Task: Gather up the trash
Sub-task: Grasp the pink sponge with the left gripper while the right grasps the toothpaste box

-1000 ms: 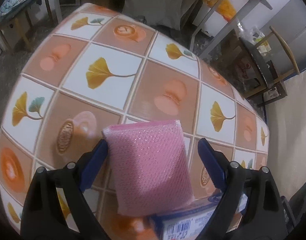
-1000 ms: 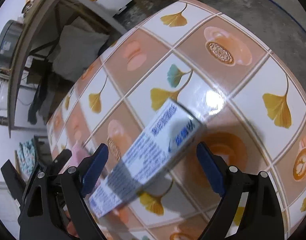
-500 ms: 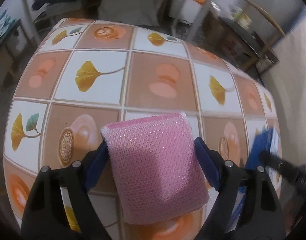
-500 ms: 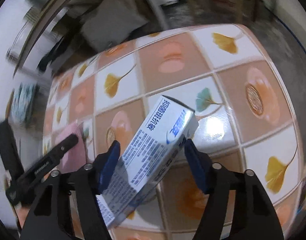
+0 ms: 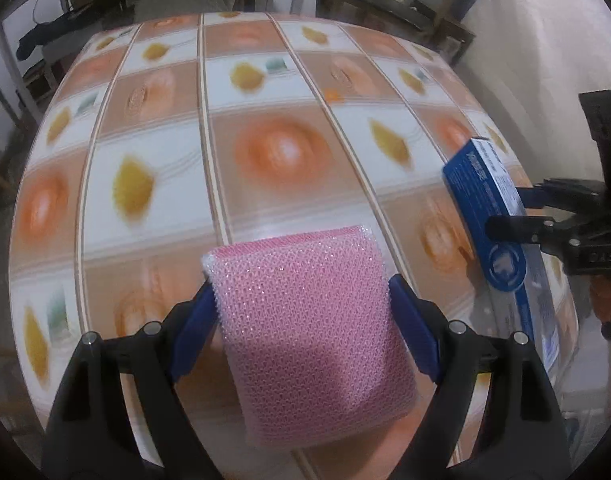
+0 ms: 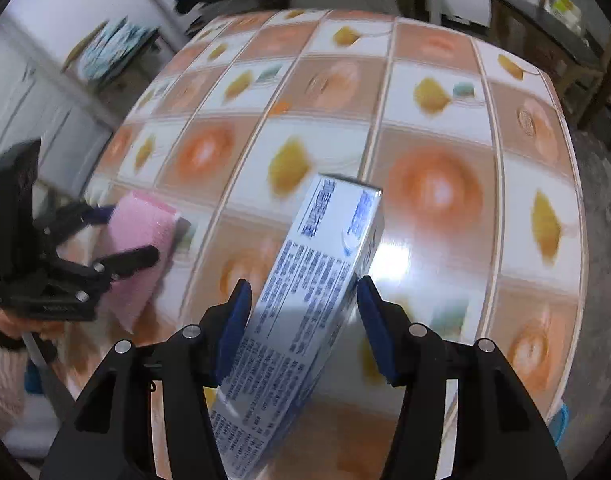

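Your left gripper [image 5: 301, 304] is clamped on a pink sponge [image 5: 313, 332], a soft rectangular pad wrapped in glittery open mesh. Both blue pads press its long sides, and the pad juts forward beyond the fingertips, raised over the table [image 5: 265, 152]. The sponge also shows in the right wrist view [image 6: 141, 248], caught between the black fingers at the left edge.

Your right gripper [image 6: 303, 304] has just been closing on a toothpaste box [image 6: 305, 300], a long, narrow carton with glossy blue-and-white faces and dense small print. The box stands tilted between the jaws, its far end leaning up and to the right; both blue pads touch its sides. From the left wrist view the box [image 5: 493, 216] shows its dark blue face with a round emblem.

The table is covered in a shiny oilcloth printed in squares, with yellow leaves and orange cups; much of the pattern is blurred.
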